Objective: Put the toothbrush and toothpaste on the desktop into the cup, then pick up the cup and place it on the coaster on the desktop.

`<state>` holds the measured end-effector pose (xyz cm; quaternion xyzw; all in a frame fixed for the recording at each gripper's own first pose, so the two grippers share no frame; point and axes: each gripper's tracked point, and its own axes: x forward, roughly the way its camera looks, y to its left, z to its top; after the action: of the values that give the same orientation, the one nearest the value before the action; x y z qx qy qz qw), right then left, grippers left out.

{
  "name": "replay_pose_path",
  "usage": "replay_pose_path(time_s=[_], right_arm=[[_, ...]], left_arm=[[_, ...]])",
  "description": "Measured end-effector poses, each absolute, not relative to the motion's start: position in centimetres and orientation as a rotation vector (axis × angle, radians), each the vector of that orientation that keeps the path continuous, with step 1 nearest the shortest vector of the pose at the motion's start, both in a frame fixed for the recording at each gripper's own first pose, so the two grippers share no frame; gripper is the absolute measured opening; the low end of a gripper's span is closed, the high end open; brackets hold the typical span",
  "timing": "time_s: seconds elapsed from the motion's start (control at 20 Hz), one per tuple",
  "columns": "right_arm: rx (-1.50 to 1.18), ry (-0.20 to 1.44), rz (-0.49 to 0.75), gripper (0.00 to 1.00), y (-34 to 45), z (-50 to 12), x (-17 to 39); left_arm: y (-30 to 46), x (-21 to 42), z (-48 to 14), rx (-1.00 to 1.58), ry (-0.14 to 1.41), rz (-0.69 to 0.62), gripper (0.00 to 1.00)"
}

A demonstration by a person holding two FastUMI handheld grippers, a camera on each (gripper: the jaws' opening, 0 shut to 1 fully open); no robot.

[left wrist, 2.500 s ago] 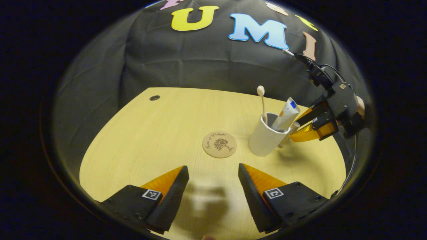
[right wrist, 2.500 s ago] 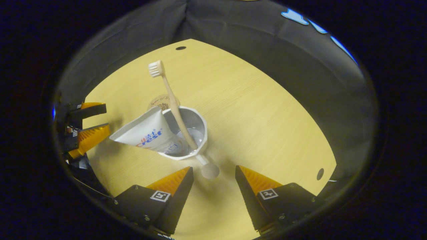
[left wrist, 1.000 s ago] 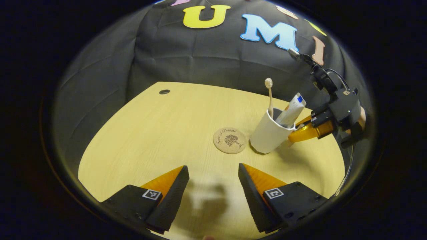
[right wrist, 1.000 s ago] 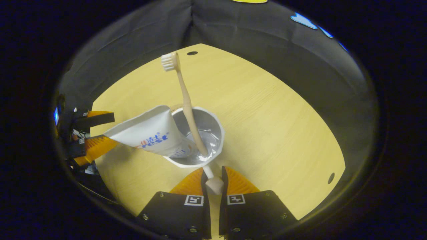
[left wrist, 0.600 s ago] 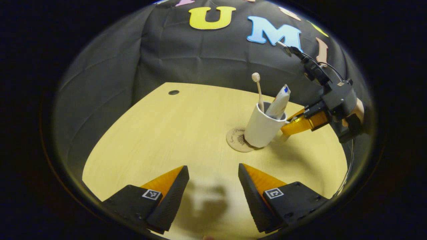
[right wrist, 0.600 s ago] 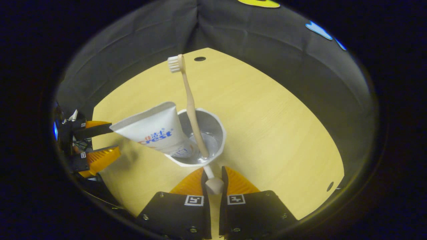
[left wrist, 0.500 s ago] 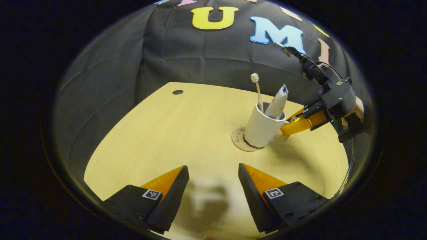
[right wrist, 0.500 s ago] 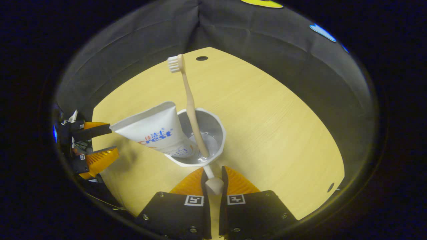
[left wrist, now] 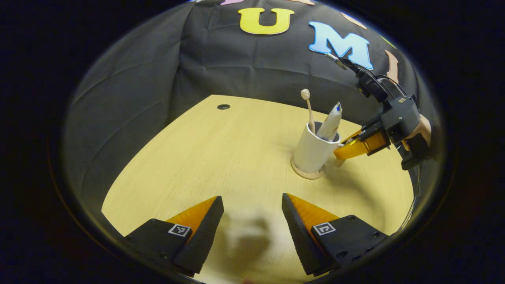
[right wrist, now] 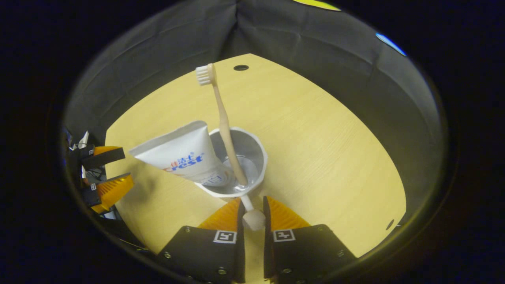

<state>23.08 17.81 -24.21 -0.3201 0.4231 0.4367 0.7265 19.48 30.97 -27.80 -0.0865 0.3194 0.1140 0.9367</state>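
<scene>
In the left gripper view a white cup [left wrist: 311, 151] stands upright on the round cork coaster [left wrist: 305, 173], whose rim shows around its base. A toothbrush [left wrist: 307, 107] and a toothpaste tube [left wrist: 330, 121] lean inside it. My right gripper [left wrist: 340, 151] is shut on the cup's handle from the right. In the right gripper view the cup [right wrist: 252, 156], toothbrush [right wrist: 221, 114] and toothpaste tube [right wrist: 179, 154] are close ahead, and the handle [right wrist: 253, 218] is pinched in my right gripper [right wrist: 252, 201]. My left gripper [left wrist: 251, 198] is open over bare desk, near the front.
The yellow wooden desk [left wrist: 205, 157] has a cable hole [left wrist: 223, 107] at the back left and another [right wrist: 389, 224] near my right gripper. A hand [left wrist: 422, 129] holds the right gripper. My left gripper [right wrist: 127, 167] is far left, apart from the cup.
My right gripper shut on the cup's handle, then carried the cup left onto the coaster, which is now mostly covered. The left gripper stayed open.
</scene>
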Motion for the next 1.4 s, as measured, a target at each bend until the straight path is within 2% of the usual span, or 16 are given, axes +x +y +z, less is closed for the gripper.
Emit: replay_pose_path(time_s=[0.25,0.7,1.05,1.3,1.4], right_arm=[[-0.668,0.91,0.956,0.29,16.0,-21.8,22.6],[-0.573,0.869,0.916,0.29,12.9,-19.0,20.9],[-0.35,0.716,0.783,0.29,10.4,-11.5,18.3],[-0.166,0.49,0.604,0.28,7.9,-2.7,17.6],[-0.113,0.397,0.527,0.32,6.4,0.7,17.2]], left_arm=[[28.6,21.1,-27.2,-0.163,0.64,0.197,0.96],[24.1,22.7,-24.2,-0.11,0.594,0.106,0.95],[21.3,25.4,-14.3,-0.055,0.426,0.031,0.96],[19.2,25.8,-5.3,0.004,0.246,-0.001,0.96],[18.0,25.8,-1.9,0.021,0.164,-0.017,0.94]])
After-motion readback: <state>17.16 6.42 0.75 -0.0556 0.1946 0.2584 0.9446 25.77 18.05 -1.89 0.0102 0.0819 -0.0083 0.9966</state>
